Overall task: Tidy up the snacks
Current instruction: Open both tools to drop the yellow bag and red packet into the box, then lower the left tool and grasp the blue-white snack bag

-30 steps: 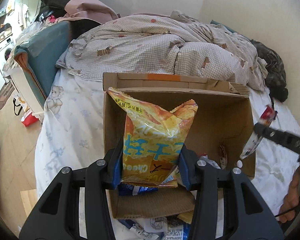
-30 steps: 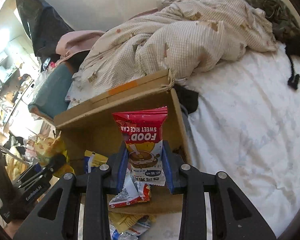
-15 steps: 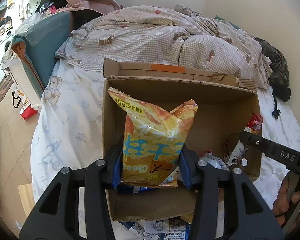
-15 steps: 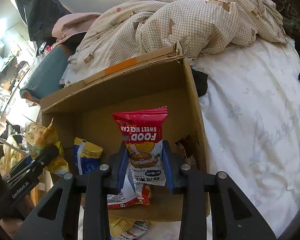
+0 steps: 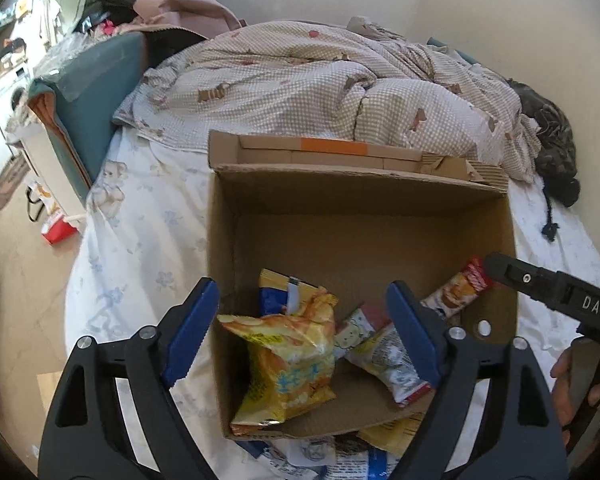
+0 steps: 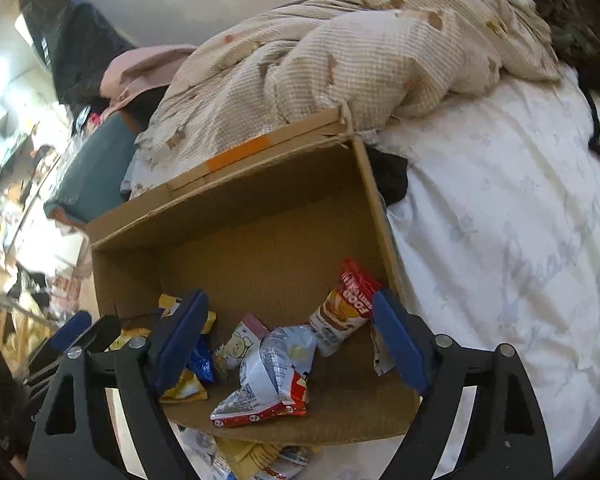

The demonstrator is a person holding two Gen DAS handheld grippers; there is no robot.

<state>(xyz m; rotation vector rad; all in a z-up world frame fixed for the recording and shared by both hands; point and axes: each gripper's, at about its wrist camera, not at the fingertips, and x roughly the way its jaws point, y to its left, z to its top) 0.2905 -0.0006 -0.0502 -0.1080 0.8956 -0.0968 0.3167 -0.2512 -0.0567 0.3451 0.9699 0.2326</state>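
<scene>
The bed sheet (image 5: 140,240) carried a checked quilt (image 5: 320,88) and, in front of it, an open cardboard box (image 5: 360,216). The left gripper (image 5: 304,332) and right gripper (image 6: 288,336) stood over the box's near edge. Both sets of jaws had just been opening and stood wide apart, nothing pressed between them. The yellow cheese snack bag (image 5: 292,368) lay inside the box at its near left. The red sweet rice cake packet (image 6: 346,308) leaned near the right wall, among other packets.
</scene>
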